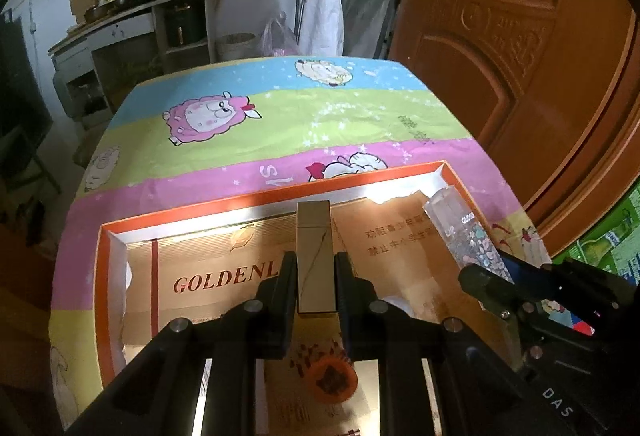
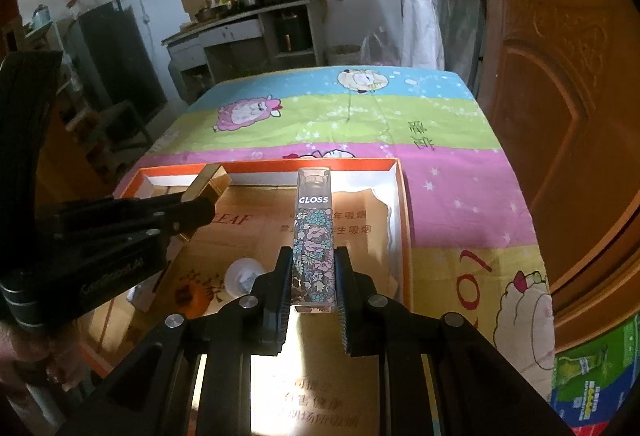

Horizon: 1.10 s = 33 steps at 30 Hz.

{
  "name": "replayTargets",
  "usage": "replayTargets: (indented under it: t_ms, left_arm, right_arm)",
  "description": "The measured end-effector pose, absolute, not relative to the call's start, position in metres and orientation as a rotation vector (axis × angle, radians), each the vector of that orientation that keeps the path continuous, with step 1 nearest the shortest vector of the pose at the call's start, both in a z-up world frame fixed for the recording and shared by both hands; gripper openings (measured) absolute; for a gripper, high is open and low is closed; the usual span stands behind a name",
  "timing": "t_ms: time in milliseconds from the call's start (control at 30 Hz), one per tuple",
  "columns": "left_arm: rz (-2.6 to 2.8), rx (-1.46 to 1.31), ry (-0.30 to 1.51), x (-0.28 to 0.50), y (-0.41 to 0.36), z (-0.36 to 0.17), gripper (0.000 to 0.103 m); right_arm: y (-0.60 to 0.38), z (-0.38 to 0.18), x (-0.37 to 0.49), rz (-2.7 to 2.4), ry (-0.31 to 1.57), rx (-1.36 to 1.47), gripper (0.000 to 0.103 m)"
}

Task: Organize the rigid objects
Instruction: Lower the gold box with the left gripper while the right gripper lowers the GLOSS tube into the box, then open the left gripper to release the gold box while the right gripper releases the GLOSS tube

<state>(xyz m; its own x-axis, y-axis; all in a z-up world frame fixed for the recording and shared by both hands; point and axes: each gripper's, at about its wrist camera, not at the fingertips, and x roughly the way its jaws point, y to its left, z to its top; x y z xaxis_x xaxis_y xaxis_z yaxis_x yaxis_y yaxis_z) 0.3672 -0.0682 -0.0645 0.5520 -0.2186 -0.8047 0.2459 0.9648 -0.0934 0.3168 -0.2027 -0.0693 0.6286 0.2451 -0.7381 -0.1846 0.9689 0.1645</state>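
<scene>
A cartoon-sheep cloth covers the table under both tongs. The left gripper is clamped on a gold case, the right gripper on a floral gloss tube, both over the orange-rimmed box just ahead. Lower each flat into bare floor beyond the white cap before letting go.

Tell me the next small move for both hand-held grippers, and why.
Probably lower both into the orange-rimmed box and let go. The left hand-held gripper grips a gold bar-shaped case, the right hand-held gripper a floral lip gloss tube, both above the box's gold-lined inside.
</scene>
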Motion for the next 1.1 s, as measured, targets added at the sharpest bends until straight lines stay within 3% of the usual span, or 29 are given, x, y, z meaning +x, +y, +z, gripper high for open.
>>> replayTargets:
  t_ms: [867, 1000, 1100]
  left_arm:
    - [-0.303, 0.012, 1.053, 0.39, -0.074, -0.095, 0.019]
    - [-0.292, 0.016, 1.038, 0.387, -0.072, -0.092, 0.035]
    - [-0.291, 0.014, 1.022, 0.383, -0.071, -0.087, 0.038]
  right_arm:
    - [-0.199, -0.104, 0.338, 0.24, 0.96, 0.074, 0.022]
    - [-0.196, -0.1, 0.335, 0.233, 0.947, 0.058, 0.025]
    - [-0.196, -0.094, 0.331, 0.227, 0.928, 0.047, 0.032]
